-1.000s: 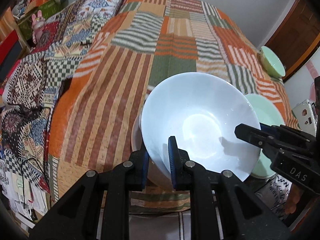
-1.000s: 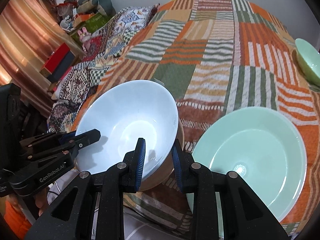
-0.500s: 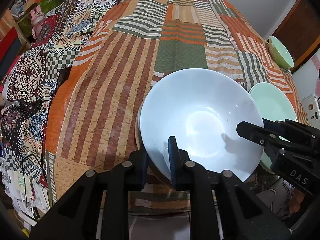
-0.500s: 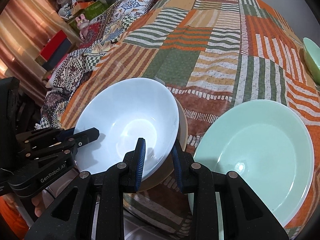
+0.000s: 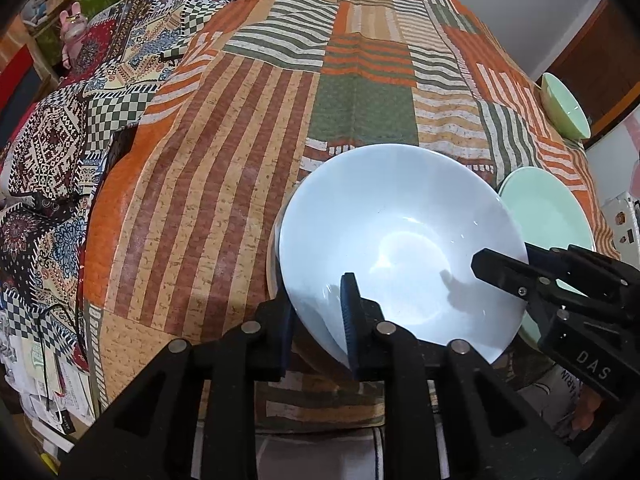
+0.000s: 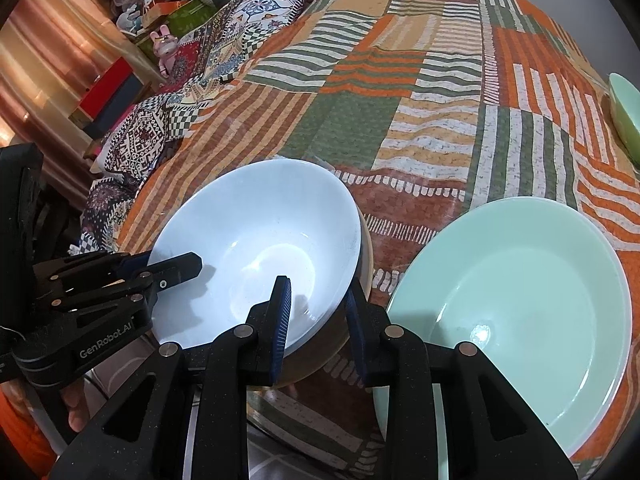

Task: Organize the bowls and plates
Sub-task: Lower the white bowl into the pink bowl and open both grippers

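Observation:
A pale blue bowl (image 5: 400,236) sits nested in a tan bowl (image 6: 365,248) at the near edge of the patchwork-covered table (image 5: 248,152). My left gripper (image 5: 318,320) is shut on the blue bowl's near left rim. My right gripper (image 6: 318,312) is shut on the rims of both bowls at the right side; it also shows in the left wrist view (image 5: 500,270). A mint green plate (image 6: 516,300) lies just right of the bowls. A small green bowl (image 5: 566,106) stands at the far right edge.
A patterned quilt (image 5: 72,128) lies along the table's left side. A pink rabbit toy (image 6: 164,46) and boxes stand beyond it. A white box (image 5: 622,220) shows right of the table.
Both grippers and the blue bowl have come down and a little forward; the bowl now rests lower inside the tan bowl. Both grips are unchanged.

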Available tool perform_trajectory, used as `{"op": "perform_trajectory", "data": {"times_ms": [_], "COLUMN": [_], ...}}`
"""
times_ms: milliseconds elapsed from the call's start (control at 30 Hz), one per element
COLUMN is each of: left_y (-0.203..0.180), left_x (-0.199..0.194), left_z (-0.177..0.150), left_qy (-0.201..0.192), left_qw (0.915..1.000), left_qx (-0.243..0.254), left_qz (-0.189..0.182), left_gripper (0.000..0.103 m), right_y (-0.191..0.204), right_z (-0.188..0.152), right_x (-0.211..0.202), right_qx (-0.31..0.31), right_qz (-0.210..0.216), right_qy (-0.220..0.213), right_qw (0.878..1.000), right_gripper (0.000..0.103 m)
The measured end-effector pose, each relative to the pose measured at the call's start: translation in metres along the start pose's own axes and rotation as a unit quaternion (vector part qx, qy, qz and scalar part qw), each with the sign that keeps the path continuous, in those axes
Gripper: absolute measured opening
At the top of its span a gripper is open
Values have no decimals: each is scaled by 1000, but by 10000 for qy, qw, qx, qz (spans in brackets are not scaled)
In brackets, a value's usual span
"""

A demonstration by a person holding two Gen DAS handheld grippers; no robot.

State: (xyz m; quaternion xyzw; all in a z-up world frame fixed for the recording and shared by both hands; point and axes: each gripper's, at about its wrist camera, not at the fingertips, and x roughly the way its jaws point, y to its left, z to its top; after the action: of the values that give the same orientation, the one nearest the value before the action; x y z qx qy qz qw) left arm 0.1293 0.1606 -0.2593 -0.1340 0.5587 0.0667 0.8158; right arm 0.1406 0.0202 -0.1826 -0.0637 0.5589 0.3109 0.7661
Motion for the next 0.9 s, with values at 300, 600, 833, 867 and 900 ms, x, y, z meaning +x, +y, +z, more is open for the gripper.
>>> {"op": "perform_trajectory", "data": {"times_ms": [300, 600, 833, 867, 900], "left_y": [2, -1, -7, -9, -11], "left_x": [2, 5, 2, 1, 0], "left_z": [5, 5, 5, 5, 5], "left_qy": [177, 160, 235, 254, 256], "left_qw": [9997, 9998, 9996, 9995, 9994], "left_qx": [-76, -60, 38, 66, 85], "left_qz": [-123, -36, 122, 157, 194], "left_gripper": [27, 27, 31, 31, 31], "right_y": [-1, -3, -9, -10, -11], "right_z": [1, 1, 0, 0, 0], "right_x": [0, -13, -20, -21, -23], "right_qx": [-59, -204, -142, -135, -126], "right_qz": [38, 12, -23, -32, -45], "right_qy": [125, 16, -44, -61, -81], "right_qw": [9999, 9998, 9999, 9999, 9999], "right_gripper": [26, 31, 31, 31, 31]}}
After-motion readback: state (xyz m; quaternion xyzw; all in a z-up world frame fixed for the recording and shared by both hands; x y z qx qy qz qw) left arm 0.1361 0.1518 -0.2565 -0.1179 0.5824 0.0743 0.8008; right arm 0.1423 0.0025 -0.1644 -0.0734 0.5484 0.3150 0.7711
